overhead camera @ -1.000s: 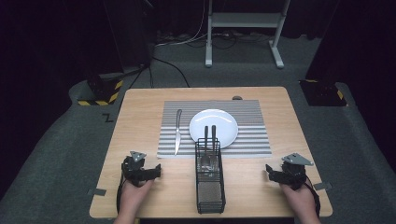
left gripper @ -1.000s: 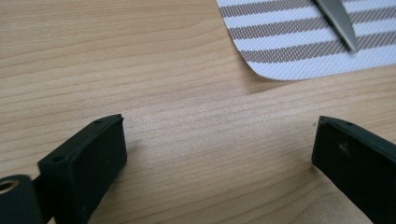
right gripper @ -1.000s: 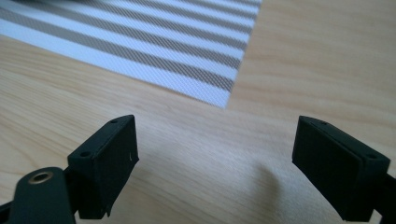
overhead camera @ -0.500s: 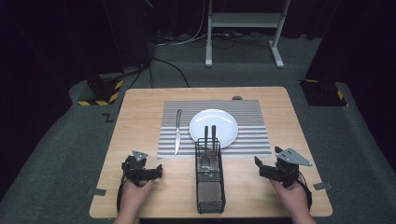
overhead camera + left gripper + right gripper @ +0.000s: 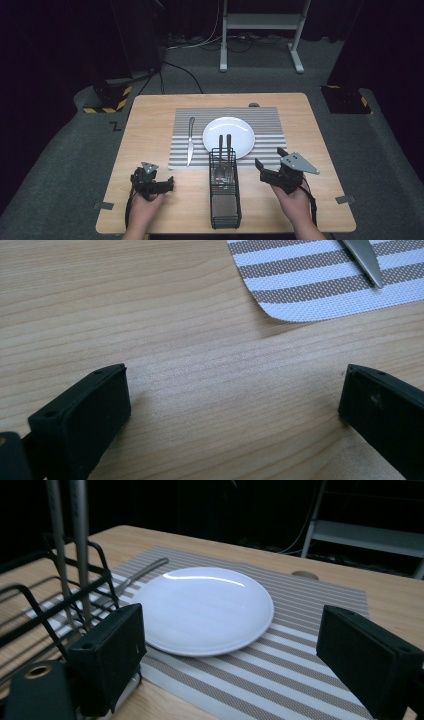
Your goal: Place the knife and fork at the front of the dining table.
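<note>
Here the right tool (image 5: 266, 170) is held wide open and empty just beside the wire caddy (image 5: 224, 200), aimed toward the white plate (image 5: 205, 609) on the striped placemat (image 5: 185, 150). The left tool (image 5: 169, 184) is likewise spread open, nothing gripped, low over bare tabletop (image 5: 200, 365), the knife (image 5: 190, 140) lying near.

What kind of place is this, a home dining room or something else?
Probably a lab or studio set up for recording, not a home. A wooden table with a placemat, plate and wire cutlery caddy stands on grey carpet amid dark surroundings, floor cables and a hazard-striped base.
</note>
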Demonstrator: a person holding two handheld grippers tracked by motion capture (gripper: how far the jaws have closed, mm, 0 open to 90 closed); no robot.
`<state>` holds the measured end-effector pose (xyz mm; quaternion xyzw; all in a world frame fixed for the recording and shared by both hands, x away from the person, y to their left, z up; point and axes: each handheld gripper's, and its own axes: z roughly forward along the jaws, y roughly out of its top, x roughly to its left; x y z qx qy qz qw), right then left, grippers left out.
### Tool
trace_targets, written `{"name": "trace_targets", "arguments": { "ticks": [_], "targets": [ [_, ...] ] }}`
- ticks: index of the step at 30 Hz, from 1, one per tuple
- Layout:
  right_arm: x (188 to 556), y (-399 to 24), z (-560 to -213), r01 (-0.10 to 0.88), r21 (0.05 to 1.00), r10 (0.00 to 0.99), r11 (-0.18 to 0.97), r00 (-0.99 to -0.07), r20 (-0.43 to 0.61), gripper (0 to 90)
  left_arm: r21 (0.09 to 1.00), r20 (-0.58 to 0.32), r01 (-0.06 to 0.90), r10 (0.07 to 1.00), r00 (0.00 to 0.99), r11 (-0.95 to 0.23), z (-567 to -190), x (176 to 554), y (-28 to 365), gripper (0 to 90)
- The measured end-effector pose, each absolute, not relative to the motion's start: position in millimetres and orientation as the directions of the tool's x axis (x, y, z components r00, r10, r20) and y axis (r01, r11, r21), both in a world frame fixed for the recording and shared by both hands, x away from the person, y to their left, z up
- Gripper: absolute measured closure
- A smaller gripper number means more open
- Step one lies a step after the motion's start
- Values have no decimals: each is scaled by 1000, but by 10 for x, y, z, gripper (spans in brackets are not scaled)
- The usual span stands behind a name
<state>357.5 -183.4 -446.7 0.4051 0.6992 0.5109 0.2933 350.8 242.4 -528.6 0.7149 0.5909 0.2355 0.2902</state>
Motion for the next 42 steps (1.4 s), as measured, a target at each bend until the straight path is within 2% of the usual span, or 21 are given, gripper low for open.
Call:
{"name": "trace_targets", "arguments": {
  "ticks": [11, 17, 21, 24, 42],
  "targets": [
    [3695, -1511, -4297, 231, 968, 820, 98, -570, 53, 154, 695, -1, 706, 982, 191, -137, -5286, 3496, 2420, 6],
    [3694, -1295, -4192, 173, 977, 803, 126, -596, 2, 313, 696, 0, 705, 982, 191, -137, -5287, 3495, 2419, 7],
    [3671, -1159, -4152, 133, 982, 795, 135, -605, -27, 510, 697, -1, 704, 981, 193, -138, -5286, 3491, 2418, 10],
    [3665, -1081, -4139, 124, 980, 791, 155, -610, -48, 600, 698, -1, 703, 981, 196, -140, -5285, 3486, 2418, 18],
    [3790, -896, -4181, 182, 972, 773, 149, -634, 0, 754, 704, -2, 697, 980, 198, -139, -5287, 3474, 2413, 32]
  ]
}}
